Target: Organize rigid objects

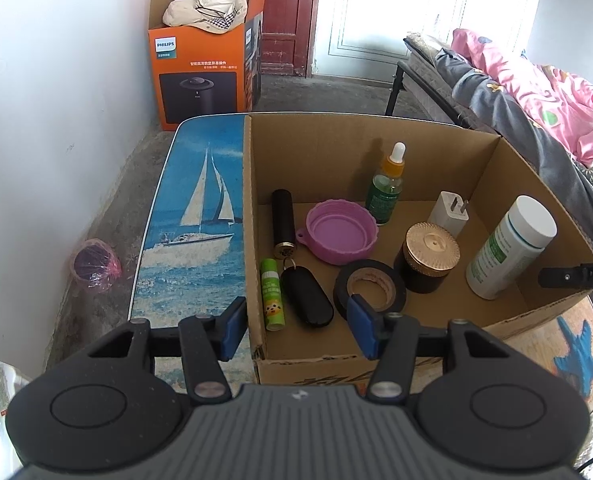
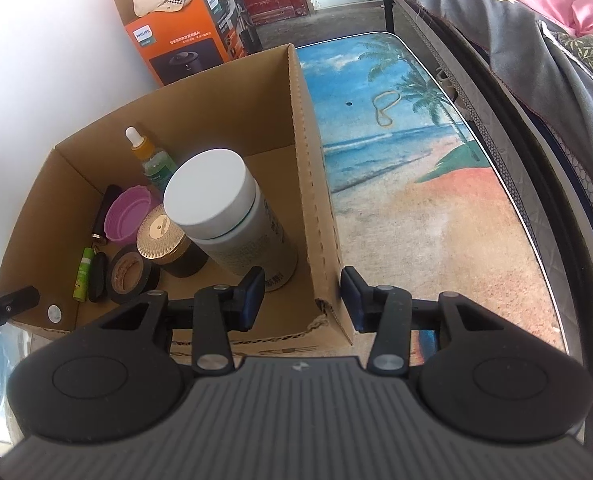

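Note:
An open cardboard box [image 1: 316, 160] stands on a beach-print table [image 1: 200, 208]. Inside it are a white bottle [image 1: 508, 248], a gold-lidded dark jar [image 1: 428, 256], a black tape roll [image 1: 370, 288], a purple cup [image 1: 340, 232], a green dropper bottle [image 1: 388, 188], a white plug [image 1: 450, 212], a black cylinder [image 1: 283, 222], a green tube [image 1: 272, 296] and a black key fob [image 1: 306, 296]. My left gripper [image 1: 296, 328] is open astride the box's left wall near the front corner. My right gripper [image 2: 302, 300] is open astride the right wall [image 2: 320, 220], its inner finger beside the white bottle [image 2: 224, 216].
An orange carton [image 1: 204, 64] holding cloth stands on the floor behind the table. A bed with a pink quilt [image 1: 536, 92] runs along the right side. A rubber band [image 2: 386, 108] lies on the table right of the box. A pink bag [image 1: 94, 266] sits on the floor at left.

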A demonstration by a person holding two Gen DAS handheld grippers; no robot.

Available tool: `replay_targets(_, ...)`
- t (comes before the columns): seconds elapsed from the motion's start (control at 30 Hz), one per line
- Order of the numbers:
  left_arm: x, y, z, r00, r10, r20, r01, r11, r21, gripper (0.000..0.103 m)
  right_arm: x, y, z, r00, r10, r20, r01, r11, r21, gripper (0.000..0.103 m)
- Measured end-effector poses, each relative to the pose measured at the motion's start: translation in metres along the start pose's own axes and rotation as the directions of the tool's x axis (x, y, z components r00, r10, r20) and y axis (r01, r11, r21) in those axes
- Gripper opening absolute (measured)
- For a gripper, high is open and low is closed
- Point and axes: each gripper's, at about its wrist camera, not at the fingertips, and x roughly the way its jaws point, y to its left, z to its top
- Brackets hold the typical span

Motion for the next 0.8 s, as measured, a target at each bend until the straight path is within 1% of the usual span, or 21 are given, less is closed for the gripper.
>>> replay_targets(0.1, -0.005, -0.002, 0.000, 0.999, 0.015, 0.031, -0.015, 1.000, 0.018, 0.060, -0.006, -0.004, -0.003, 0.999, 0.020, 0.037, -0.021, 0.999, 0.027, 0.042)
replay_targets(0.17, -0.014, -0.003, -0.001, 0.997, 0.025, 0.068, -0.027, 0.999, 0.020, 0.071, -0.020, -0.007, -0.005, 0.995, 0.023, 0.094, -0.027, 0.999, 0.044, 0.043)
replay_targets(0.2, -0.020, -0.003, -0.001, 0.995, 0.031, 0.091, -0.033, 0.999, 0.024, 0.074, -0.029, -0.007, -0.006, 0.992, 0.013, 0.129, -0.019, 0.999, 0.050, 0.043)
replay_targets(0.27, -0.033, -0.006, 0.000, 0.991, 0.042, 0.125, -0.047, 0.998, 0.036, 0.084, -0.052, -0.005, -0.009, 0.980, 0.006, 0.199, -0.017, 0.998, 0.056, 0.049)
replay_targets(0.3, -0.038, -0.007, 0.001, 0.990, 0.041, 0.136, -0.047, 0.998, 0.040, 0.087, -0.064, -0.003, -0.011, 0.973, 0.013, 0.230, -0.026, 0.998, 0.053, 0.050)
replay_targets(0.33, -0.044, -0.009, 0.001, 0.988, 0.036, 0.148, -0.042, 0.998, 0.042, 0.092, -0.074, -0.001, -0.013, 0.966, 0.020, 0.257, -0.033, 0.998, 0.047, 0.055)
replay_targets(0.37, -0.049, -0.010, 0.001, 0.987, 0.026, 0.158, -0.033, 0.998, 0.044, 0.096, -0.086, 0.003, -0.016, 0.959, 0.030, 0.282, -0.043, 0.998, 0.037, 0.064)
replay_targets(0.4, -0.053, -0.013, 0.001, 0.986, 0.018, 0.164, -0.026, 0.999, 0.047, 0.097, -0.095, 0.007, -0.019, 0.953, 0.041, 0.301, -0.051, 0.998, 0.026, 0.070)
replay_targets(0.43, -0.057, -0.017, 0.001, 0.985, 0.014, 0.170, -0.023, 0.999, 0.050, 0.102, -0.103, 0.011, -0.022, 0.947, 0.049, 0.318, -0.056, 0.998, 0.013, 0.082)
replay_targets(0.47, -0.059, -0.023, 0.002, 0.986, 0.016, 0.165, -0.024, 0.998, 0.051, 0.103, -0.109, 0.016, -0.026, 0.942, 0.054, 0.331, -0.056, 0.998, -0.006, 0.088)
replay_targets(0.53, -0.061, -0.033, 0.003, 0.989, 0.019, 0.148, -0.029, 0.998, 0.061, 0.103, -0.117, 0.027, -0.032, 0.941, 0.047, 0.334, -0.035, 0.998, -0.043, 0.092)
replay_targets(0.63, -0.058, -0.048, -0.001, 0.991, 0.027, 0.131, -0.035, 0.997, 0.064, 0.103, -0.122, 0.040, -0.043, 0.941, 0.020, 0.339, 0.004, 0.997, -0.072, 0.102)
replay_targets(0.73, -0.052, -0.060, -0.003, 0.992, 0.063, 0.105, -0.071, 0.995, 0.076, 0.103, -0.121, 0.049, -0.050, 0.945, -0.029, 0.326, 0.060, 0.994, -0.086, 0.102)
replay_targets(0.8, -0.049, -0.066, -0.004, 0.992, 0.081, 0.097, -0.090, 0.991, 0.094, 0.103, -0.119, 0.052, -0.053, 0.950, -0.043, 0.310, 0.073, 0.994, -0.085, 0.102)
